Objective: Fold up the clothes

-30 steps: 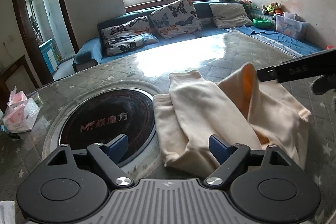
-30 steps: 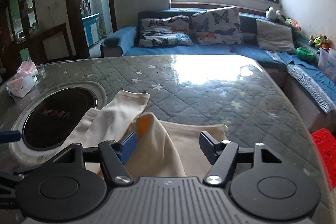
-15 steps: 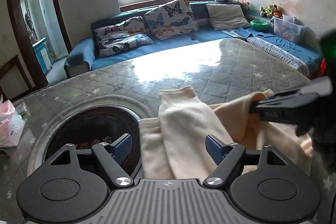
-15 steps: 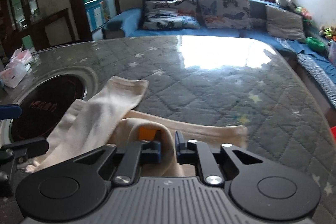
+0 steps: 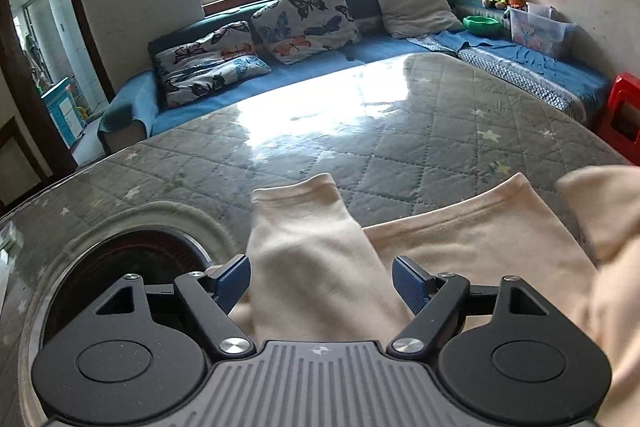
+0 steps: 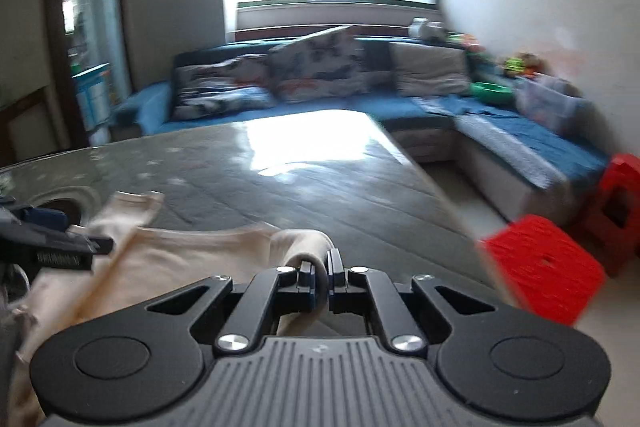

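A cream garment [image 5: 460, 247] lies on the quilted grey table [image 5: 380, 131]. One sleeve [image 5: 312, 247] runs toward me between the fingers of my left gripper [image 5: 321, 277], which is open just above it. My right gripper [image 6: 319, 277] is shut on a fold of the same garment [image 6: 192, 251] and holds that part lifted at the table's right side. The left gripper's finger [image 6: 52, 231] shows at the left edge of the right wrist view. The right wrist view is blurred by motion.
A round dark hotplate [image 5: 132, 267] is set into the table at the left. A blue sofa with butterfly cushions [image 5: 300, 15] runs behind the table. Red stools [image 6: 544, 263] stand on the floor at the right.
My right gripper closed on the garment's fold and has pulled it to the right and up. My left gripper has come lower and closer over the sleeve, still open.
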